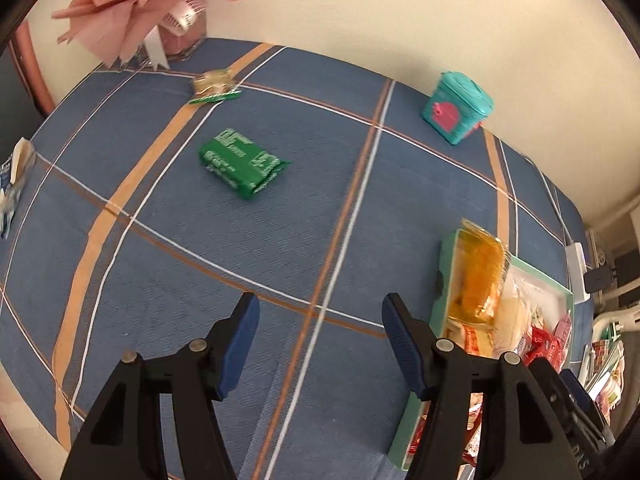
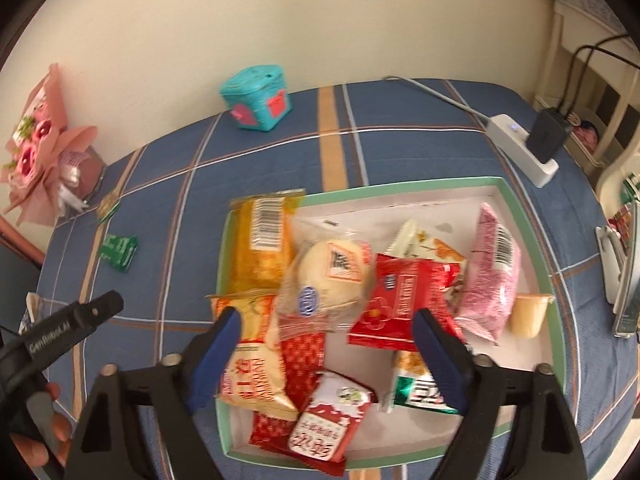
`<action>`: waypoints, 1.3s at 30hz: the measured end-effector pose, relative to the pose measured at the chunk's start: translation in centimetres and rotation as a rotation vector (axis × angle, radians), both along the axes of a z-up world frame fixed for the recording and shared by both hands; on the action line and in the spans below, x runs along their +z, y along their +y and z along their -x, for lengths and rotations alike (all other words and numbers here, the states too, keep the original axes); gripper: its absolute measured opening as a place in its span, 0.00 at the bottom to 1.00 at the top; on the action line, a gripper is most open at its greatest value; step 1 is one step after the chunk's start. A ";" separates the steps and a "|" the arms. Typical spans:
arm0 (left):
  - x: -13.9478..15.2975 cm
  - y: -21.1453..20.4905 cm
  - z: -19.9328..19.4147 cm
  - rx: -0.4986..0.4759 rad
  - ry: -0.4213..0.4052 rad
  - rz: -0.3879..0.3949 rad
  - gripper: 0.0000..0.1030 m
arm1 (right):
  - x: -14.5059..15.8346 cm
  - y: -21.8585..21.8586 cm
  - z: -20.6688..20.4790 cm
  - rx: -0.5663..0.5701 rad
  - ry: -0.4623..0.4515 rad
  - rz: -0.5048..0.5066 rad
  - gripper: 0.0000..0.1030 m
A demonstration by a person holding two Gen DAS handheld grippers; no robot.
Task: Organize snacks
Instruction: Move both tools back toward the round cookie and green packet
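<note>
A white tray with a green rim (image 2: 400, 187) holds several snack packets: an orange one (image 2: 264, 248), a wrapped round bun (image 2: 332, 276), a red one (image 2: 404, 300) and a pink one (image 2: 494, 276). My right gripper (image 2: 326, 316) hangs open just above this pile, its pads pressing on nothing. A green packet (image 1: 240, 164) lies loose on the blue checked cloth, well ahead of my left gripper (image 1: 320, 308), which is open and empty over bare cloth. A small gold and green packet (image 1: 214, 86) lies farther back. The tray's rim (image 1: 444, 256) shows at the right of the left wrist view.
A teal tin (image 1: 456, 108) stands by the wall. A pink bouquet (image 1: 132, 0) fills the far left corner. A blue and white packet (image 1: 12, 176) lies at the left edge. A white power strip (image 2: 520, 148) with a black plug sits right of the tray.
</note>
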State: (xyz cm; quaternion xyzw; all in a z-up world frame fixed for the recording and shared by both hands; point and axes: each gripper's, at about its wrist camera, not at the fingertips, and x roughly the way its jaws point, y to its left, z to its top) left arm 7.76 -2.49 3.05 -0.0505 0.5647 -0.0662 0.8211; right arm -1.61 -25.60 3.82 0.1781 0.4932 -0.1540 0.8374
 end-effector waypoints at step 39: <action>-0.4 15.0 -6.2 0.151 -0.091 -0.055 0.96 | 0.1 9.5 -6.5 0.162 -0.105 -0.046 1.00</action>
